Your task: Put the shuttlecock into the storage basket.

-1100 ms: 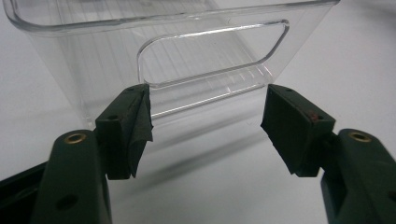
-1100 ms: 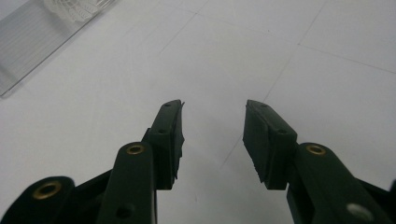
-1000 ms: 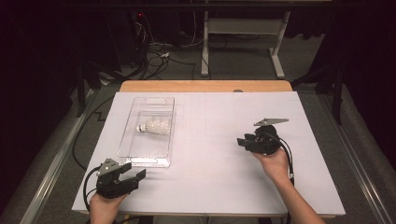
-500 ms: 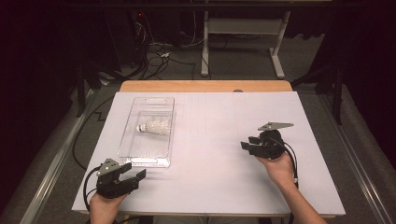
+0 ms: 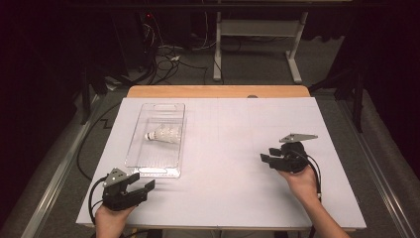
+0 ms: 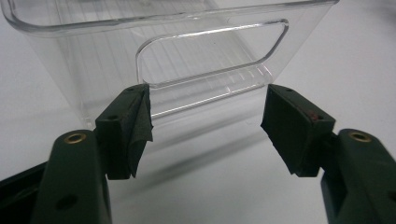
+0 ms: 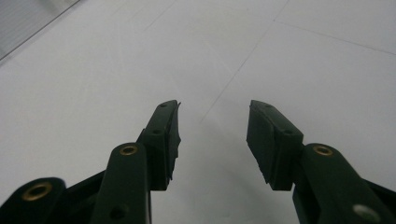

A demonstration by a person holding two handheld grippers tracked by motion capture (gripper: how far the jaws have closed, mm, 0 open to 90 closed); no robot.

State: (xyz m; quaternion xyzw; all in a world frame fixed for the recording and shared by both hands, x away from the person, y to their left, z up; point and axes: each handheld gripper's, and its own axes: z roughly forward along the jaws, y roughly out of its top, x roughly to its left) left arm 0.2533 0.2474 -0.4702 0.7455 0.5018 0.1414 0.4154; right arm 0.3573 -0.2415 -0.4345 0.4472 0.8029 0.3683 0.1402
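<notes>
Nearest the person, the left hand-held gripper (image 5: 141,187) rests low at the front edge of the white tabletop (image 5: 233,148), its jaws spread wide with nothing between them (the left gripper view shows the two dark pads well apart). Just ahead of those jaws stands the near end wall of a clear plastic bin (image 6: 187,56), with its cut-out handle slot facing the left hand-held gripper; the jaws are close to the wall but not touching it. Farther along inside the bin, beyond that hand-held gripper, lies a white shuttlecock (image 5: 162,134) on its side, its long axis running crosswise to the bin's length, cork end pointing away from the right hand-held gripper and the feather skirt flaring toward it. The right hand-held gripper (image 5: 269,156) sits well apart from the bin, over bare tabletop, released as well, its jaws parted and pointing toward the bin's side of the table. In the right gripper view only plain white surface lies ahead of its pads (image 7: 166,135).
</notes>
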